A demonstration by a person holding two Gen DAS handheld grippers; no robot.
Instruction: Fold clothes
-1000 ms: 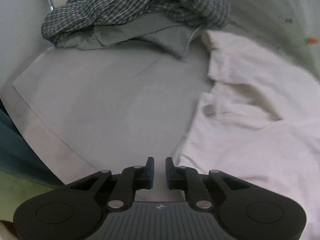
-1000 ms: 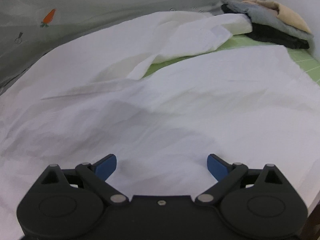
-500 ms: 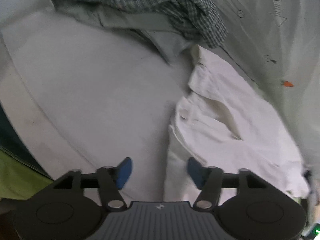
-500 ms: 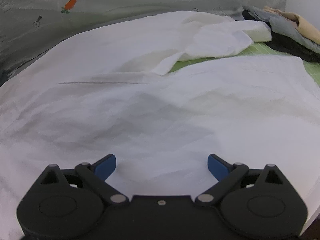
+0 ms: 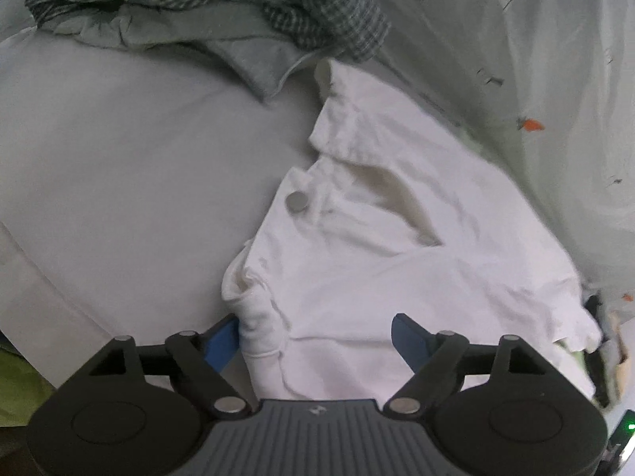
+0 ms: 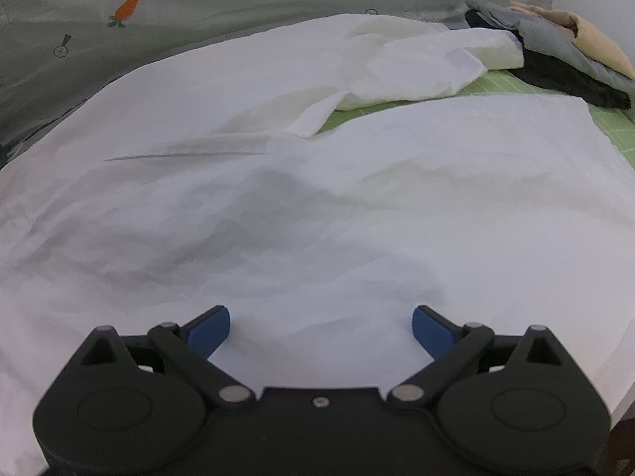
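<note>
A white button shirt [image 5: 381, 238] lies crumpled in the left wrist view, collar toward the top, a grey button [image 5: 297, 201] on its placket. My left gripper [image 5: 317, 341] is open, its blue pads either side of the shirt's near bunched edge. In the right wrist view the same white shirt [image 6: 317, 198] spreads flat across the surface, a sleeve [image 6: 416, 67] folded at the far side. My right gripper [image 6: 321, 331] is open and empty just above the cloth.
A checked blue shirt [image 5: 222, 4] is heaped at the top of the left view on a pale grey surface [image 5: 119, 158]. Folded dark, grey and tan clothes [image 6: 555, 51] are stacked at the far right on a green mat [image 6: 516, 83]. A carrot-print cloth [image 6: 127, 8] hangs behind.
My left gripper went from nearly shut to open and moved right onto the white shirt's near edge. The right gripper stayed open and shifted slightly.
</note>
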